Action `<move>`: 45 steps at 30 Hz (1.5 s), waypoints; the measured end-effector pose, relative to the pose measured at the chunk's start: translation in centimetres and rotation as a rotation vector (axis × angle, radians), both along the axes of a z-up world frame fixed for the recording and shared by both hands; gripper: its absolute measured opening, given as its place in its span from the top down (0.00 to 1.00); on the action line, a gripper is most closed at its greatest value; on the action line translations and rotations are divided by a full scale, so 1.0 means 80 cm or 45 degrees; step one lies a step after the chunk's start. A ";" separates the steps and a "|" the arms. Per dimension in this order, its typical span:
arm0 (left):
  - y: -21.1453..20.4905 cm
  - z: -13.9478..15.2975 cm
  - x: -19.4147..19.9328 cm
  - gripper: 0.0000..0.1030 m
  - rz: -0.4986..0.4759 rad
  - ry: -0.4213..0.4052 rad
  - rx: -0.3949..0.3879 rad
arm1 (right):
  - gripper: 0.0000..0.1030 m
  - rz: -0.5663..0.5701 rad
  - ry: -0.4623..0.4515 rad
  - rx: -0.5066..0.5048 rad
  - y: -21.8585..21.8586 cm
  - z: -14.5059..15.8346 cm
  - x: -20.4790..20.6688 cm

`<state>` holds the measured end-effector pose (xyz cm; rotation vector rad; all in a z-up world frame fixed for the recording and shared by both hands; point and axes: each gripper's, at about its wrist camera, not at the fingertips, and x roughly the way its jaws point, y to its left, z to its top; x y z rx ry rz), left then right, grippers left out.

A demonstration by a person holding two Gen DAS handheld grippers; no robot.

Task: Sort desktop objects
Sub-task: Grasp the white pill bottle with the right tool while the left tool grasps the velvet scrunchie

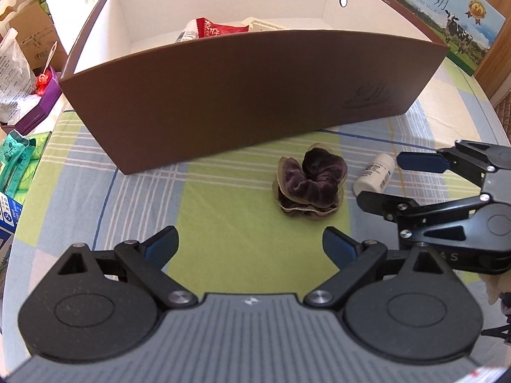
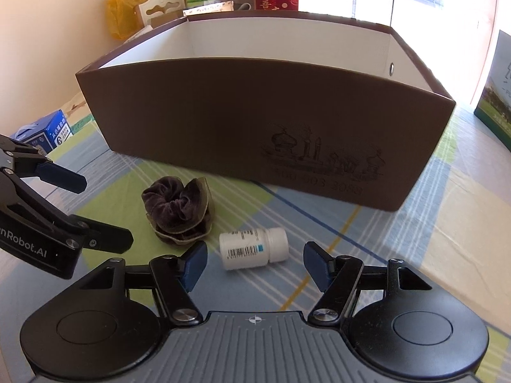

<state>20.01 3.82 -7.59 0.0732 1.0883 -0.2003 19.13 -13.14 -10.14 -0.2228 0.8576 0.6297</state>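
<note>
While both grippers [image 1: 250, 244] [image 2: 255, 263] gape empty, milk carton [image 1: 447, 16] reads "PURE MILK", barcoded bottle [image 2: 252, 249].

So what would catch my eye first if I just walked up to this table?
Probably the big brown box standing open at the back of the checked tablecloth. In front of it lie a dark velvet scrunchie and, beside it, a small white bottle on its side, with the open right gripper closing in on the bottle.

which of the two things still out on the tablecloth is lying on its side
The white pill bottle, tipped over with its cap toward the right, just ahead of the right gripper. The brown velvet scrunchie beside it is only a soft bunched heap.
</note>
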 end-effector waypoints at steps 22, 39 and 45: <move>-0.055 -0.004 0.032 0.15 -0.085 -0.070 -0.045 | 0.57 -0.268 0.081 0.010 -0.067 -0.001 0.003; -0.071 -0.025 0.040 0.50 -0.152 -0.104 -0.002 | 0.57 -0.297 0.091 0.014 -0.082 0.001 -0.006; -0.063 -0.023 0.029 0.62 -0.170 -0.113 -0.013 | 0.57 -0.278 0.099 0.023 -0.077 0.001 -0.009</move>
